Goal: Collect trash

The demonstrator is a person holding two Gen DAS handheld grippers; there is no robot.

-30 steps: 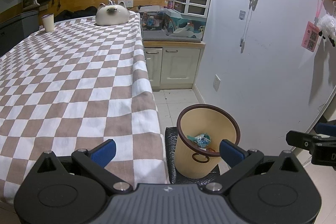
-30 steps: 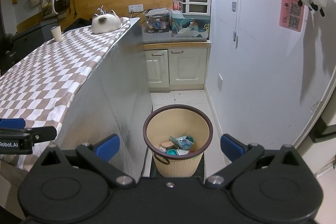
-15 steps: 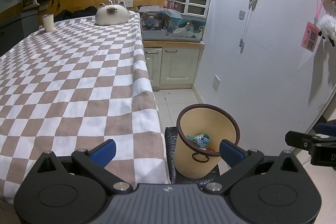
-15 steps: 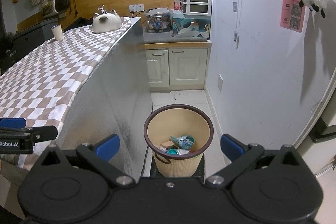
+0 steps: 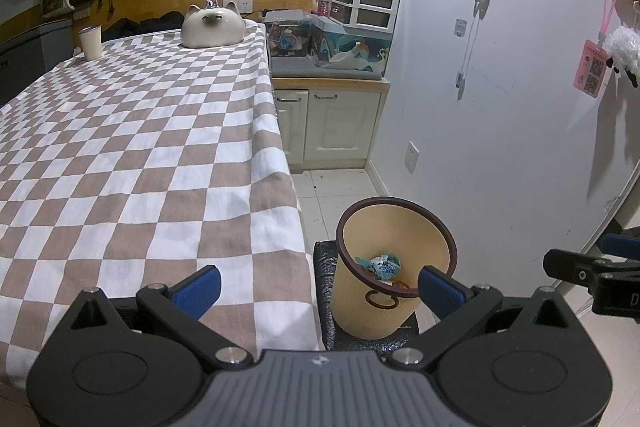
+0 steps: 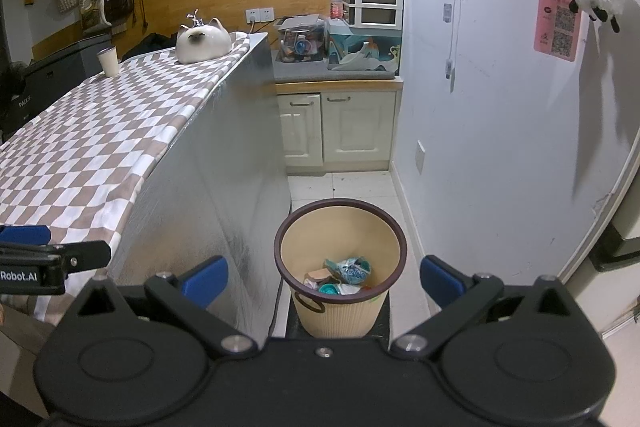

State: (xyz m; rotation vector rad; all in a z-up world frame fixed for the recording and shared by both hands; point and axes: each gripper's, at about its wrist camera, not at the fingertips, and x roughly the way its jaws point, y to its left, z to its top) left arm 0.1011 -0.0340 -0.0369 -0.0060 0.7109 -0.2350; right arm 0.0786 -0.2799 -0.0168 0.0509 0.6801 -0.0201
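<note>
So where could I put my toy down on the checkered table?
Most of the checkered tablecloth is bare, from the near edge back to the paper cup and the cat-shaped pot at the far end. The counter beyond is crowded with boxes, and the bin holds trash.

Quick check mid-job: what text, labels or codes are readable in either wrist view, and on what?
"Robot.AI": on the left tool's side, seen from the right wrist view.
"PACK": partial, on the dark box at far left.
"D": cut-off letter on the right tool's side.
Pink hanging card: QR codes and print, too small to read.
Bottle label: blurred.
</note>
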